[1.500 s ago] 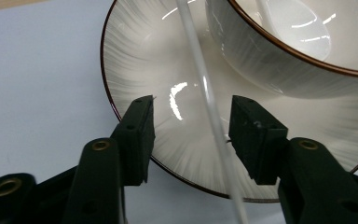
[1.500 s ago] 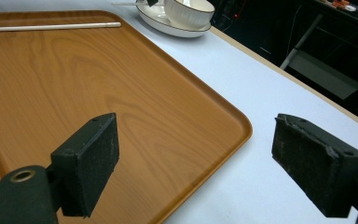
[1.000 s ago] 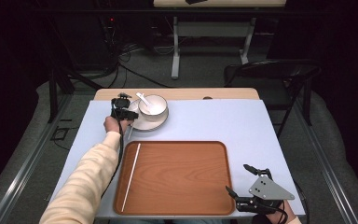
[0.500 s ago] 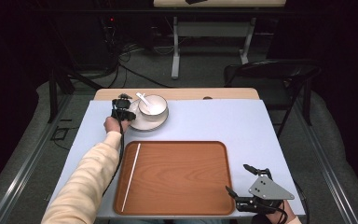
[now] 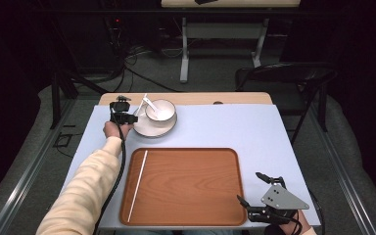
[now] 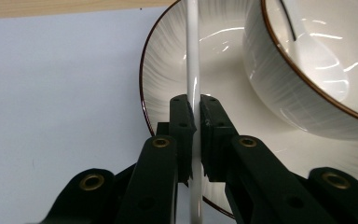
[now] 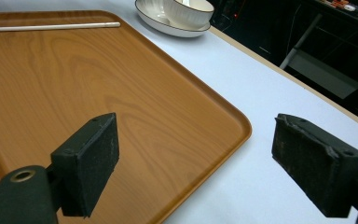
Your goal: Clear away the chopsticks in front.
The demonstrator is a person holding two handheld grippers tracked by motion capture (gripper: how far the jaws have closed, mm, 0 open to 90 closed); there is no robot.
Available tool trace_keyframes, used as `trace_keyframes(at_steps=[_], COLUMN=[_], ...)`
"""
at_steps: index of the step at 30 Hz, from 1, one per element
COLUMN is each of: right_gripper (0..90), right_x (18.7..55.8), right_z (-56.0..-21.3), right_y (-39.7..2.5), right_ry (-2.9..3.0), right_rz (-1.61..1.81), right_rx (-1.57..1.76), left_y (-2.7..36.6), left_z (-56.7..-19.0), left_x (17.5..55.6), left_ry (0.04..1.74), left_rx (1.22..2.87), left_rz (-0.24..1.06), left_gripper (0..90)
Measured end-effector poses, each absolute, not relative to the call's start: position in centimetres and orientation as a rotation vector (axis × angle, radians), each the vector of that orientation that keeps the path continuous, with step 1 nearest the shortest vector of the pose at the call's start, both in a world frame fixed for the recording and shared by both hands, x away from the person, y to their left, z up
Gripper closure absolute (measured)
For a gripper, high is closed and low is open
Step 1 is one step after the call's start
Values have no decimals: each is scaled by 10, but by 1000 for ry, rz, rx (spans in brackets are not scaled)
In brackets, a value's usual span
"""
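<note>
My left gripper (image 5: 131,116) (image 6: 196,100) is shut on a thin white chopstick (image 6: 192,56) (image 5: 143,102), at the left rim of a white plate (image 5: 149,129) (image 6: 163,65) with a dark edge. A white bowl (image 5: 160,110) (image 6: 298,98) stands on that plate with a white spoon (image 6: 319,53) in it. A second white chopstick (image 5: 138,185) (image 7: 51,26) lies along the left side of the wooden tray (image 5: 191,196) (image 7: 121,102). My right gripper (image 5: 249,187) (image 7: 209,154) hangs open over the tray's near right corner, with nothing between its jaws.
The tray lies on a pale blue mat (image 5: 235,127) over the table. A dark folding chair (image 5: 284,76) stands beyond the table's far right corner. Cables (image 5: 127,63) trail on the floor behind.
The left gripper has shifted slightly left with the chopstick in it. The right gripper has not moved.
</note>
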State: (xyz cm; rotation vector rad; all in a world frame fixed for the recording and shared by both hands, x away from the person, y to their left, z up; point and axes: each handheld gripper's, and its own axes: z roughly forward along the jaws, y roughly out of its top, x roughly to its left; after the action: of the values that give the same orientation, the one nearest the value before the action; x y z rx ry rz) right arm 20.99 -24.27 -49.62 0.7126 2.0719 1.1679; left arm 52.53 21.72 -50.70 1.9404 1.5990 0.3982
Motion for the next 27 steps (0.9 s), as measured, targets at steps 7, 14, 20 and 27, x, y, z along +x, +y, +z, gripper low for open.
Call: trace_keyframes(at_steps=[7, 14, 20, 27], right_gripper=[142, 142, 142, 142], right_x=[210, 210, 210, 209], right_z=[-496, -496, -496, -496], right_y=[-242, -242, -242, -242], right_ry=[2074, 2076, 2074, 2073], right_rz=[1164, 1164, 1162, 1165], right_rx=[710, 707, 708, 707], left_y=[226, 235, 237, 240], left_z=[-492, -479, -468, -459], left_x=[517, 501, 483, 460], left_ry=[1596, 1585, 1554, 1510], left_rx=[1906, 1849, 1819, 1781], left_rz=[424, 412, 413, 396], left_gripper=[851, 851, 851, 851])
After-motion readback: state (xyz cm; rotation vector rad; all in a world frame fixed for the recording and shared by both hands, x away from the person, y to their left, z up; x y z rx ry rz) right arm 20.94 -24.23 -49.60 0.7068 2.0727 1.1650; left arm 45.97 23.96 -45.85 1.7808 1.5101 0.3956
